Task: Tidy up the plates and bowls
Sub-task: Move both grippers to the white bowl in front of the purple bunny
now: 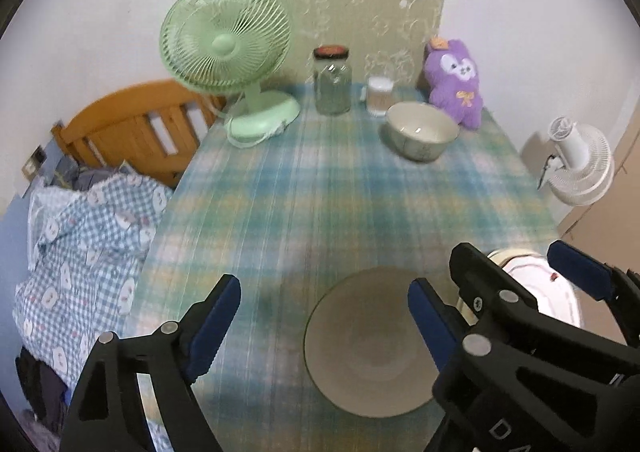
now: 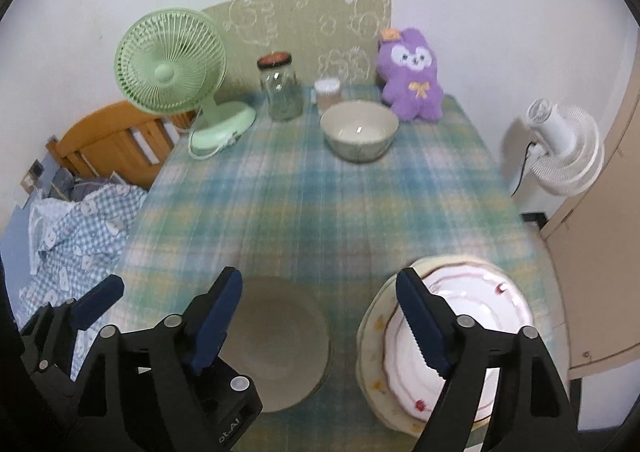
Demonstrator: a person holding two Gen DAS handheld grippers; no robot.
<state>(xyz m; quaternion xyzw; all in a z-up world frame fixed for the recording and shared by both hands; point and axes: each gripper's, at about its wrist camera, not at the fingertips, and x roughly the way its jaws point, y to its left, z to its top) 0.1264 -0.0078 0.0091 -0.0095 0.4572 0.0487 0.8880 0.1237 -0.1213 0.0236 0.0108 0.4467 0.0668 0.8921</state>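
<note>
Over on the left, the left gripper (image 1: 324,322) hangs above the plaid tablecloth (image 1: 320,192) with jaws spread wide, nothing between them. Just right of it sits the beige bowl (image 1: 372,348), alone on the cloth. Next, the right gripper (image 2: 320,318), jaws apart and empty. Far right, the white plate (image 2: 472,316) rests stacked on a cream plate (image 2: 372,336). At the back, another bowl (image 2: 359,131) stands near the purple plush toy (image 2: 412,74).
</note>
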